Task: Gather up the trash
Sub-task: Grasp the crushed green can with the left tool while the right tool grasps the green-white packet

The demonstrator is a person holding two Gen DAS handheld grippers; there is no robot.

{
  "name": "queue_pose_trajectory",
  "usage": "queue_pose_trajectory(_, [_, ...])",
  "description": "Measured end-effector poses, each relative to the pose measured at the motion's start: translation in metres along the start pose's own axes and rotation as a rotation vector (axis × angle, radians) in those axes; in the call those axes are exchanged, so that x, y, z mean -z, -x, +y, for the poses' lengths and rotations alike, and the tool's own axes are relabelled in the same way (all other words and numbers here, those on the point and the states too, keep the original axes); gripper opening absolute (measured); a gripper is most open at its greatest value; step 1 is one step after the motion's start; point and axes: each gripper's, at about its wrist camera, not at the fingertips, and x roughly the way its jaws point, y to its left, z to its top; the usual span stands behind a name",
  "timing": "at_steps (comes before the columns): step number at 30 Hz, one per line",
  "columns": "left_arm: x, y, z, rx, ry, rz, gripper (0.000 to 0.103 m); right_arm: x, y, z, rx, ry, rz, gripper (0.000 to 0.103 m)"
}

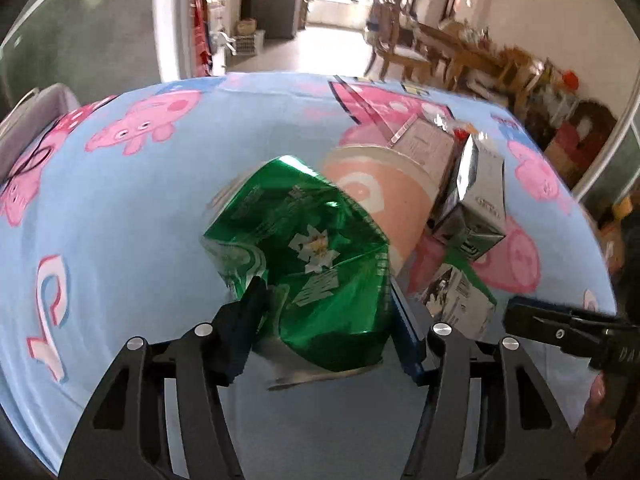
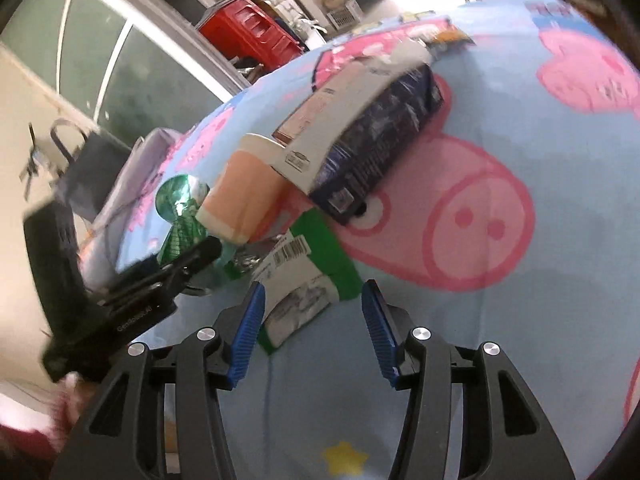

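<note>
My left gripper (image 1: 324,304) is shut on a crushed green can (image 1: 312,256), held just above the blue cartoon tablecloth (image 1: 120,208). The can also shows in the right wrist view (image 2: 180,208), with the left gripper (image 2: 192,256) around it. Behind it lies a peach paper cup (image 1: 384,200) on its side, also in the right wrist view (image 2: 244,196). A green-and-white flattened carton (image 2: 300,280) lies just ahead of my right gripper (image 2: 312,316), which is open and empty. A grey box (image 1: 476,200) and a dark blue carton (image 2: 380,140) rest by the cup.
The tablecloth (image 2: 520,320) covers the whole table. A grey bag (image 2: 132,176) sits at the table's left edge. Wooden chairs and a dining table (image 1: 440,52) stand beyond the far edge. A red crate (image 2: 252,28) stands by the wall.
</note>
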Motion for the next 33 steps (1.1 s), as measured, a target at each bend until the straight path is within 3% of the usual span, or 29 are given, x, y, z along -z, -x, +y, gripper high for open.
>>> queue_pose_trajectory(5, [0.017, 0.018, 0.024, 0.024, 0.043, -0.011, 0.055, 0.008, 0.0, -0.013, -0.062, -0.086, 0.018, 0.047])
queue_pose_trajectory(10, [0.025, 0.023, 0.021, 0.032, 0.016, -0.016, 0.055, -0.001, -0.02, -0.004, -0.127, -0.1, 0.017, 0.047])
queue_pose_trajectory(13, [0.024, 0.024, 0.021, 0.086, 0.028, -0.007, 0.055, -0.008, -0.036, 0.009, -0.164, -0.09, 0.03, 0.037])
queue_pose_trajectory(15, [0.024, 0.024, 0.018, 0.123, 0.036, 0.001, 0.054, -0.01, -0.041, 0.016, -0.18, -0.082, 0.031, 0.035])
queue_pose_trajectory(19, [0.024, 0.024, 0.012, 0.137, 0.015, 0.004, 0.054, -0.016, -0.048, 0.031, -0.175, -0.039, 0.027, 0.033])
queue_pose_trajectory(22, [0.025, 0.025, 0.01, 0.143, 0.004, 0.008, 0.054, -0.017, -0.047, 0.034, -0.192, -0.046, 0.03, 0.015])
queue_pose_trajectory(24, [0.026, 0.026, 0.011, 0.146, 0.008, 0.01, 0.054, -0.017, -0.045, 0.042, -0.184, -0.004, 0.019, 0.015])
queue_pose_trajectory(26, [0.027, 0.028, 0.012, 0.158, 0.018, 0.011, 0.053, -0.016, -0.036, 0.045, -0.113, 0.051, -0.014, 0.016])
queue_pose_trajectory(33, [0.023, 0.027, -0.002, 0.221, -0.006, 0.025, 0.053, -0.019, -0.025, -0.007, -0.123, -0.147, -0.039, 0.018])
